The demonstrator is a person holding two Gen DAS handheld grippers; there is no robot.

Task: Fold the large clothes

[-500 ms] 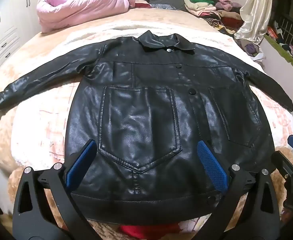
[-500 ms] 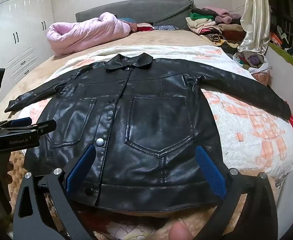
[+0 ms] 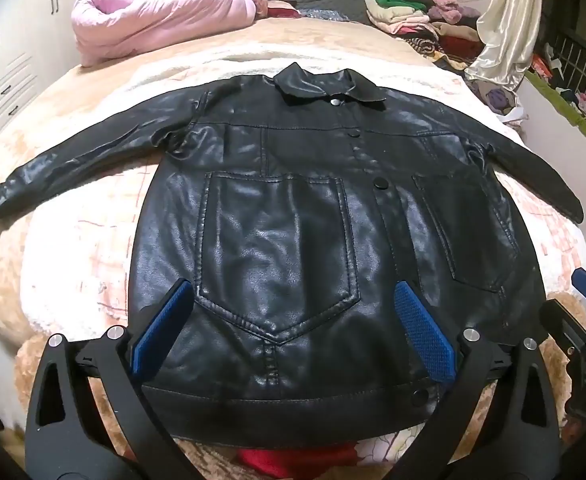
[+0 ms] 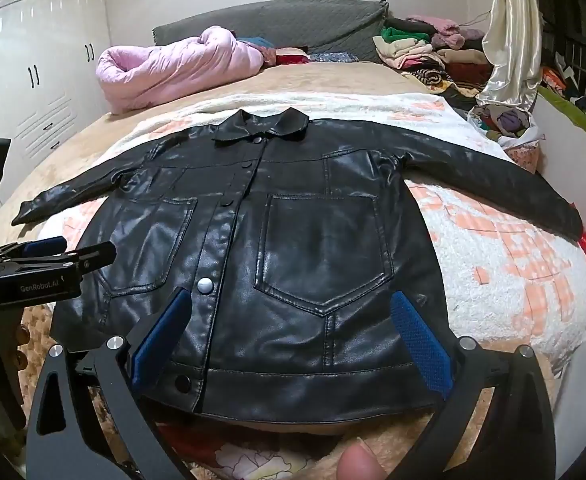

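A black leather jacket [image 3: 293, 216] lies flat, front up and buttoned, on a white-and-orange blanket on the bed, both sleeves spread out sideways, collar far from me. It also shows in the right wrist view [image 4: 293, 248]. My left gripper [image 3: 291, 322] is open and empty, hovering over the jacket's lower left pocket near the hem. My right gripper [image 4: 289, 330] is open and empty over the lower right pocket near the hem. The left gripper [image 4: 45, 258] shows at the left edge of the right wrist view.
A pink quilt [image 3: 161, 12] lies at the bed's far left. Stacked folded clothes [image 3: 413, 12] sit far right beside a cream curtain [image 3: 505, 28]. White wardrobes [image 4: 45, 64] stand on the left. A red garment [image 3: 293, 460] lies below the hem.
Both grippers have edged slightly forward and lower over the hem. The jacket has not moved.
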